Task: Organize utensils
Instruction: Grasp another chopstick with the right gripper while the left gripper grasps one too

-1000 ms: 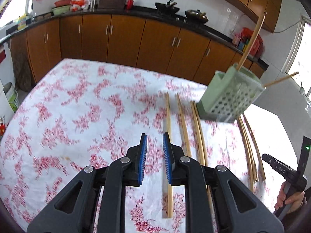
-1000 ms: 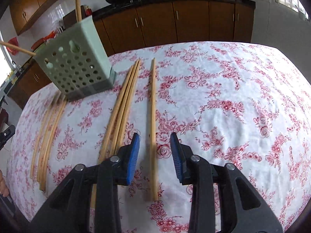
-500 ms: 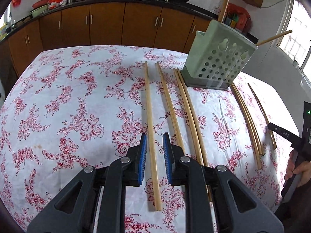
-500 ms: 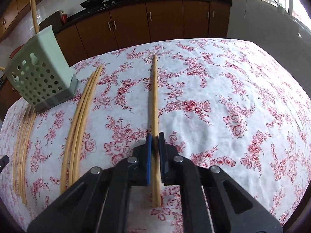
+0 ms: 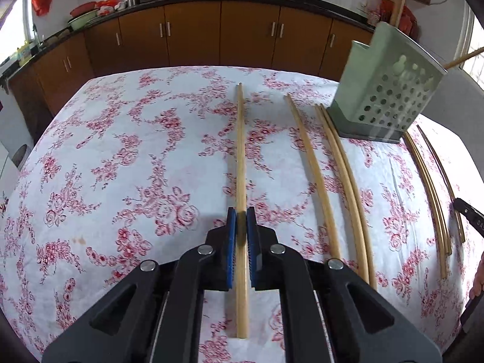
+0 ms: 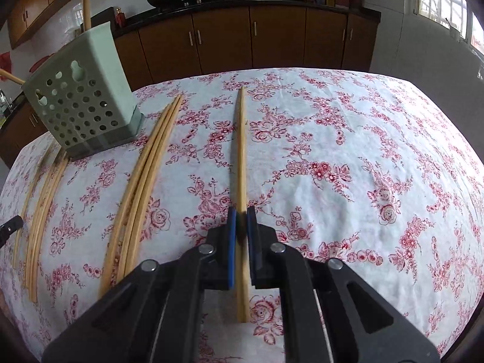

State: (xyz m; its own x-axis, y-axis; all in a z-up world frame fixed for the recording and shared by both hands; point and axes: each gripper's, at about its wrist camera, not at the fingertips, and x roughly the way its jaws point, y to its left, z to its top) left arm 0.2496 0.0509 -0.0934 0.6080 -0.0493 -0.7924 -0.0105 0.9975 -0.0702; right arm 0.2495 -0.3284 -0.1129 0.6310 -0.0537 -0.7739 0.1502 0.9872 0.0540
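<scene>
Long bamboo chopsticks lie in rows on the floral tablecloth. My left gripper (image 5: 241, 215) is shut on one chopstick (image 5: 240, 151) that points away across the cloth. My right gripper (image 6: 241, 214) is shut on another chopstick (image 6: 241, 151), whose far end looks slightly raised. A pale green perforated utensil holder (image 5: 385, 96) stands at the back right in the left wrist view and at the left in the right wrist view (image 6: 81, 99), with two chopsticks sticking out of it.
More chopsticks lie beside the holder: a single one (image 5: 311, 169), a pair (image 5: 345, 181), a bundle (image 6: 145, 181) and several near the table edge (image 6: 39, 205). Brown kitchen cabinets (image 5: 193, 36) run behind the table. The other gripper's tip (image 5: 470, 214) shows at right.
My left gripper has shifted left over a chopstick and closed on it. My right gripper, open a second ago, closed on its chopstick and still holds it.
</scene>
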